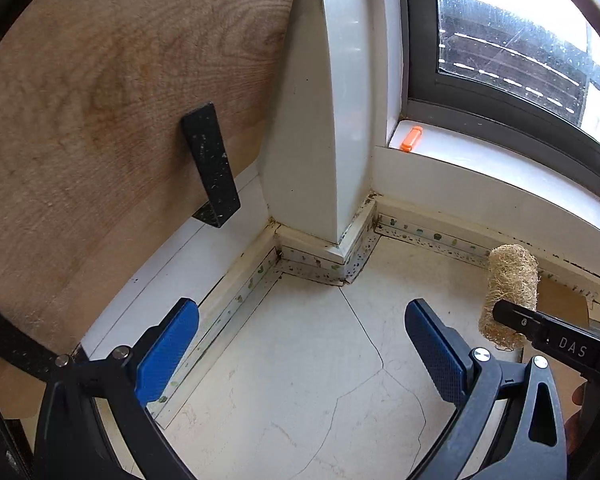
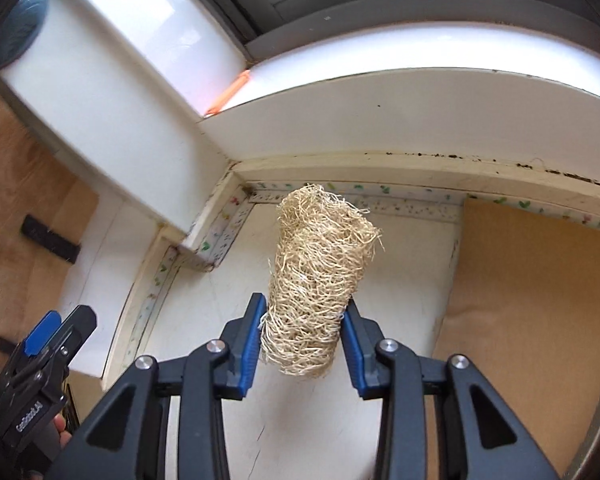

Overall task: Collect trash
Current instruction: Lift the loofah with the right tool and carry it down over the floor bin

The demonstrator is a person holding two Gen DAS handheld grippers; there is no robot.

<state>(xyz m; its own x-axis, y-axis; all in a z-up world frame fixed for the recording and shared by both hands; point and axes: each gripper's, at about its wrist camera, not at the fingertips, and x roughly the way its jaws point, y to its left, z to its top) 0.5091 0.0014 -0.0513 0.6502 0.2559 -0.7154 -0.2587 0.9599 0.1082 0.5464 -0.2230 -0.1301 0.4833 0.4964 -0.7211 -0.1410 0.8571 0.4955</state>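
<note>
A lived-in home, by the look of it — a tiled floor (image 1: pixel 300 360) corner under a window (image 1: pixel 520 52) with a white sill (image 1: pixel 480 160), grimy speckled skirting (image 1: pixel 320 262) round a white pillar (image 1: pixel 324 120), and a wooden panel (image 1: pixel 100 100) with black brackets (image 1: pixel 210 164) — domestic, well worn.

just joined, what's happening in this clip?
A person with a hand-held tool in each hand is collecting trash in a floor corner under a window. The right tool is clamped on a loofah-like fibre roll, blue pads pressing both its sides. The left tool is open and empty, over the cracked pale floor. An orange item lies on the windowsill.
</note>
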